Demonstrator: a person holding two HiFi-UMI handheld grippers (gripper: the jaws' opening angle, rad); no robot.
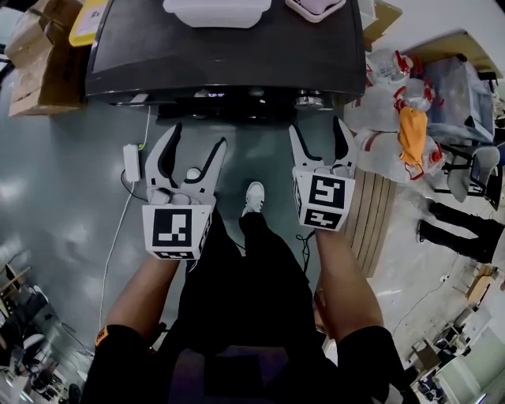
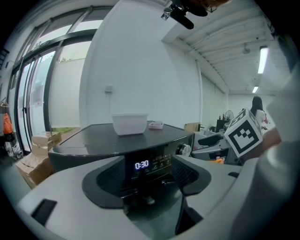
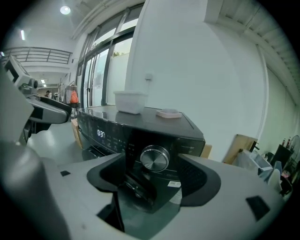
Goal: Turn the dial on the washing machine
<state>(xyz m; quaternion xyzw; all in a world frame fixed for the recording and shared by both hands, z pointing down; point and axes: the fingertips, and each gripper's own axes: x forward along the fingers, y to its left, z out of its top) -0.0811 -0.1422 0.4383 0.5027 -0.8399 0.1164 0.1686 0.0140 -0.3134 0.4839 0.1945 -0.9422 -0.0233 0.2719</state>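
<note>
The person's dark trousers (image 1: 252,292) and bare forearms fill the bottom of the head view, with one white shoe (image 1: 253,197) on the grey floor between the two grippers. Ahead stands the black washing machine (image 1: 158,47), its flat top carrying a white tub (image 1: 217,12) and a small pink dish (image 1: 314,8). Cardboard boxes (image 1: 39,55) are stacked on the floor beside its left end.

The left gripper (image 1: 197,136) is held in front of the machine with its jaws spread wide and nothing between them. Its own view looks at the control panel, where a lit display (image 2: 142,165) reads 0:30.

The right gripper (image 1: 317,125) also has its jaws wide apart and holds nothing. Its tips are near the machine's front edge (short of it, not touching).

The dial (image 3: 154,158), a round silver knob, sits toward the right end of the front panel. In the right gripper view it is framed between the open jaws, apart from both pads.
</note>
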